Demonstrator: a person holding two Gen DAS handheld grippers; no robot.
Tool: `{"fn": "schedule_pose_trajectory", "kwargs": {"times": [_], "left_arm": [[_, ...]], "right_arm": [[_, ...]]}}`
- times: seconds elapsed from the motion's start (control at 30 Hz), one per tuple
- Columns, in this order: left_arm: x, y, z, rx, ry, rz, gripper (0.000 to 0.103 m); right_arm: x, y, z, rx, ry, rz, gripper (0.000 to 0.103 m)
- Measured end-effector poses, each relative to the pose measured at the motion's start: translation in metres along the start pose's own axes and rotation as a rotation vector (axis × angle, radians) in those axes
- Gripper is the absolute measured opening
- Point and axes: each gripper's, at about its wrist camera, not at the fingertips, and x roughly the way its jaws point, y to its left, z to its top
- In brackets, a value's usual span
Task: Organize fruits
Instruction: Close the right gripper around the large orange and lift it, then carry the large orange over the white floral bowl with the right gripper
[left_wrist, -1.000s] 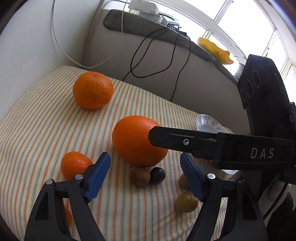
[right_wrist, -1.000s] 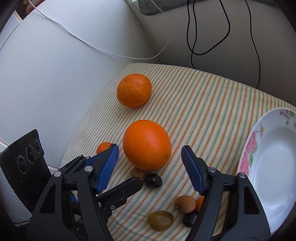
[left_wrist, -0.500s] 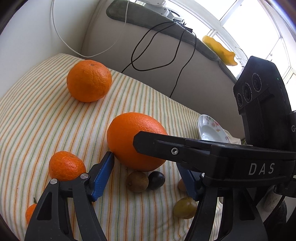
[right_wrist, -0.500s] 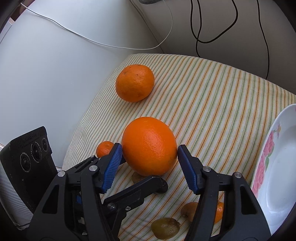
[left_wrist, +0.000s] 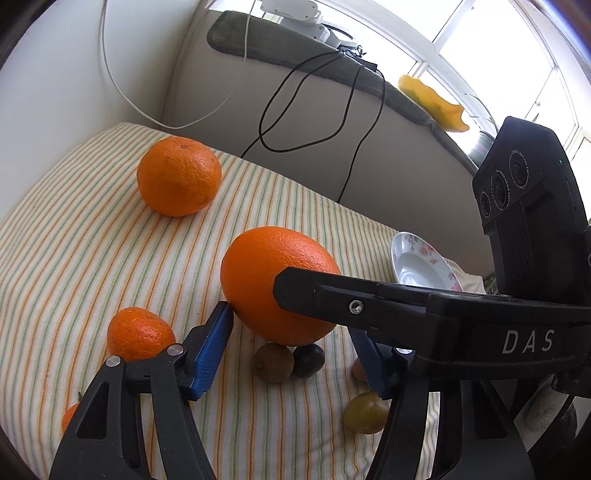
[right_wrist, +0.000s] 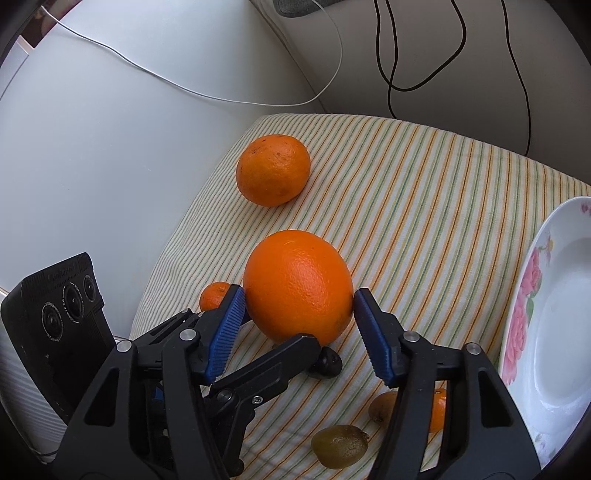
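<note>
Between the blue pads of our right tongs (right_wrist: 298, 308) sits the big orange (right_wrist: 297, 286), resting on the striped cloth of the counter (right_wrist: 424, 206). The left pad looks to be touching the peel and the right pad is at the skin or just off it, so these tongs are closing around the fruit but we judge the squeeze is not yet firm. Our left tongs (left_wrist: 291, 343) hover spread just behind the same orange, gripping nothing, with one pad (left_wrist: 212, 349) just beside its lower flank.

To do this step well we should close the right tongs evenly across the widest part of the orange, since a round, smooth fruit will likely squirt forward if pinched too near its front. Our pads sit low on the fruit, so a slow, steady squeeze seems wise before lifting.

Two small dark fruits (left_wrist: 288, 360) lie touching the underside of the orange on our side; lifting straight up should leave them undisturbed. The flowered plate (right_wrist: 554, 332) stands to the right, near the fruit, and looks the likely place to set it down. We should keep the left tongs out of the way, because the two tools cross closely here and could knock each other
</note>
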Motion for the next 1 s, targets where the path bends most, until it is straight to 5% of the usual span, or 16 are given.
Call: {"fn": "schedule_pose_trajectory", "kwargs": {"times": [0.5, 1.0], "left_arm": [[-0.009, -0.052, 0.004, 0.107, -0.035, -0.012, 0.062], [0.024, -0.115, 0.004, 0.213, 0.015, -0.081, 0.062]], "right_arm": [[-0.064, -0.008, -0.025, 0.016, -0.103, 0.012, 0.064], [-0.129, -0.064, -0.054, 0.089, -0.179, -0.038, 0.064]]}}
